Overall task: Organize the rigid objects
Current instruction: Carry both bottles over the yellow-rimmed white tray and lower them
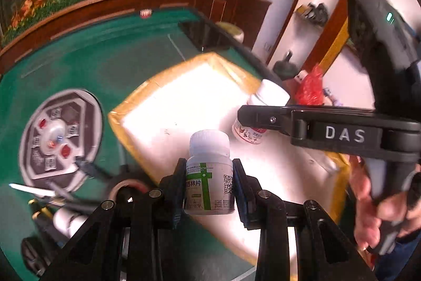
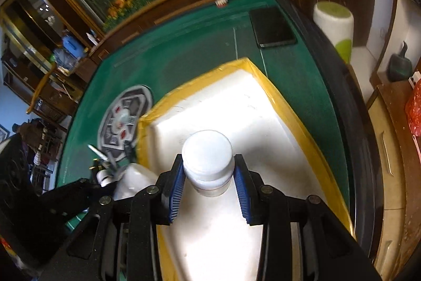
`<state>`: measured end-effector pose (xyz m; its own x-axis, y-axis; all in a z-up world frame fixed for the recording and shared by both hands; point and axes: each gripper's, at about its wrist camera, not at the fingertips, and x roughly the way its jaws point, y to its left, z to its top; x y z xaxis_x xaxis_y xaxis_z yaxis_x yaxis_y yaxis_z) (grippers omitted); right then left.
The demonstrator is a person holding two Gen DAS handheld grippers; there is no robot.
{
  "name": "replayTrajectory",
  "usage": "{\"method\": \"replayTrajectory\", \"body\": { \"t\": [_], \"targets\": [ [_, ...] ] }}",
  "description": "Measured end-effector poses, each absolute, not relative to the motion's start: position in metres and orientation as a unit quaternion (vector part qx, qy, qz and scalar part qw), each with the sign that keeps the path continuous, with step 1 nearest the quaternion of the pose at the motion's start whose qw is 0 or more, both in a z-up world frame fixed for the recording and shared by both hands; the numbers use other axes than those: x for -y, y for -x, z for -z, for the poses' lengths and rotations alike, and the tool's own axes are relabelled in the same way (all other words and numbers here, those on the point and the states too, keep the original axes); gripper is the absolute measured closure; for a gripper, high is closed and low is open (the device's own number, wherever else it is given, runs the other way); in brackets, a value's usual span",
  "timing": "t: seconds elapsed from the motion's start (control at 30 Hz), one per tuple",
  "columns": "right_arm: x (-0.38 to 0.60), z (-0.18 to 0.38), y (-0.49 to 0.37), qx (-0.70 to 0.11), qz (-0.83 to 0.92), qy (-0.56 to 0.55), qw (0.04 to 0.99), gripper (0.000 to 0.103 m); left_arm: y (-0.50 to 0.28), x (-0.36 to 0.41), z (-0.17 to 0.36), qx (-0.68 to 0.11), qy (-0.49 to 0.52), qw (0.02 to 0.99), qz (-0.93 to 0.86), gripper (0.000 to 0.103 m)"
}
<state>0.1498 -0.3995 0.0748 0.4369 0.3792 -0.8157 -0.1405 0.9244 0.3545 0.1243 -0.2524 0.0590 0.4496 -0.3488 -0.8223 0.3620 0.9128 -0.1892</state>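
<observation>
My left gripper (image 1: 209, 183) is shut on a white pill bottle with a green cross label (image 1: 209, 175), held upright over the white foam tray with yellow taped rim (image 1: 136, 107). My right gripper (image 2: 208, 177) is shut on a second white pill bottle (image 2: 208, 154), gripped around its neck below the cap, over the same tray (image 2: 289, 109). In the left wrist view the right gripper (image 1: 252, 115) comes in from the right, holding that red-labelled bottle (image 1: 263, 102) at the tray's right side.
The tray lies on a green mahjong table (image 2: 184, 54) with a round centre console (image 1: 58, 138). A black phone (image 2: 272, 28) lies at the far corner. Pens, a tape roll and small items (image 1: 52, 202) lie left of the tray. A white-green stool (image 2: 334, 25) stands beyond the table edge.
</observation>
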Motion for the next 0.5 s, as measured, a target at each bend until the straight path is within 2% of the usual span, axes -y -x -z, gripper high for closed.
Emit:
{"method": "replayTrajectory", "body": {
  "t": [0.27, 0.5],
  "targets": [
    [0.392, -0.054, -0.188, -0.534, -0.143, -0.093, 0.828, 0.068, -0.144, 0.269, -0.043, -0.484, -0.022, 0.857, 0.176, 0.069],
    [0.395, -0.043, -0.216, -0.527, -0.136, -0.129, 0.829, 0.066, -0.15, 0.266, -0.031, -0.489, -0.012, 0.857, 0.164, 0.068]
  ]
}}
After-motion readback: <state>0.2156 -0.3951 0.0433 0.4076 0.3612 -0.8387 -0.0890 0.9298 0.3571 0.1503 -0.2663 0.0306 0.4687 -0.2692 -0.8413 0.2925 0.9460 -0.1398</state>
